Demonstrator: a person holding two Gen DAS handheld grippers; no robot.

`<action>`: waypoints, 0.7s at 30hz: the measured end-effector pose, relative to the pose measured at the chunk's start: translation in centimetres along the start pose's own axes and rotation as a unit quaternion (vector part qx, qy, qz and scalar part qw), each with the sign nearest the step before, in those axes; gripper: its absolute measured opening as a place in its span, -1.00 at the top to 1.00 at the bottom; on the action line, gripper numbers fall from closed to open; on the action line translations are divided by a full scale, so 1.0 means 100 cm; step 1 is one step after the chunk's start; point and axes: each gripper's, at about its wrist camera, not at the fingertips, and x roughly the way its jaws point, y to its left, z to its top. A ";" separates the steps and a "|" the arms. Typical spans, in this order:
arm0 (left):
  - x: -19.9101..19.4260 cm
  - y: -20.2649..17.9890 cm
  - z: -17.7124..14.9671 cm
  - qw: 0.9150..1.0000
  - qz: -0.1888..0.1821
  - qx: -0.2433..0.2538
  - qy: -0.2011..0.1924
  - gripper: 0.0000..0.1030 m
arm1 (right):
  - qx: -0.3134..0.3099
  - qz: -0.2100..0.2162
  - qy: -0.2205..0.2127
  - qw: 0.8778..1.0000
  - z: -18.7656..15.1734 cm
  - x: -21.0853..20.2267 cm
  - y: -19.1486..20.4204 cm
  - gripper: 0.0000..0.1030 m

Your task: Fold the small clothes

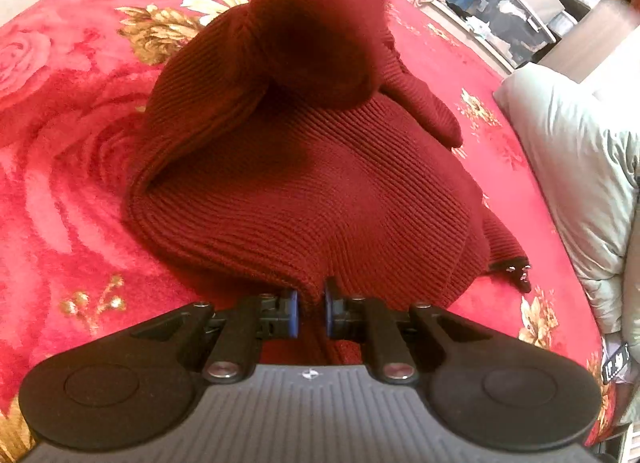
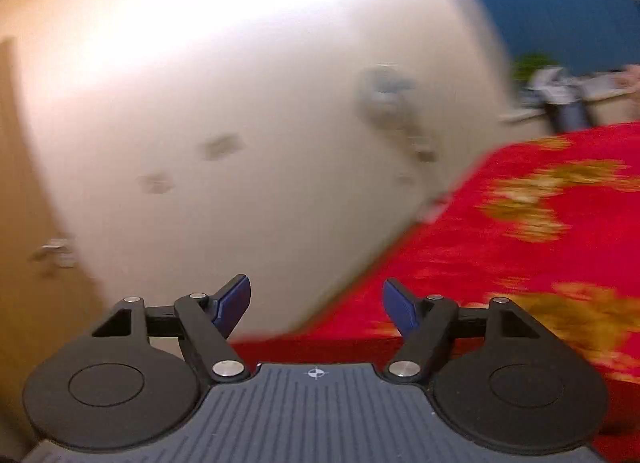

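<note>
Item one: a dark red ribbed knit garment (image 1: 304, 183), small, lying in a heap on a red bedspread (image 1: 60, 191) patterned with pink roses and gold flowers. Its near edge is pinched between the blue pads of the left gripper (image 1: 311, 313), whose jaws are nearly together with the knit bunched in the narrow gap; the rest of the garment spreads away ahead of those fingers. A fold of the same knit (image 1: 320, 23) rises steeply at the far side, blurred and dark at its middle, and a sleeve (image 1: 504, 239) trails off to the right of the left gripper, ending in a dark cuff on the spread. Item two: a pale grey-green pillow or quilt (image 1: 572, 167), well to the right of the left gripper, at the edge of the bed. Item three: the right gripper (image 2: 316, 305), jaws standing wide apart with nothing between the blue pads, clear of the garment; its view is heavily blurred. Ahead of it, a white wall (image 2: 240, 123); to its right and lower, the corner of the red bedspread (image 2: 500, 255); to its left, a tan door (image 2: 24, 263) with a handle.
</note>
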 end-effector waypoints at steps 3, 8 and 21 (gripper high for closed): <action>-0.005 0.004 0.001 1.000 -0.005 -0.005 -0.002 0.74 | 0.046 -0.137 0.017 0.989 -0.019 -0.014 -0.080 -0.45; -0.008 0.007 0.005 1.000 -0.015 -0.010 -0.001 0.74 | 0.133 -0.288 0.071 0.946 -0.078 -0.037 -0.189 -0.45; 0.009 0.000 0.008 1.000 -0.011 -0.016 0.020 0.73 | 0.185 -0.287 0.126 0.932 -0.133 -0.012 -0.209 -0.10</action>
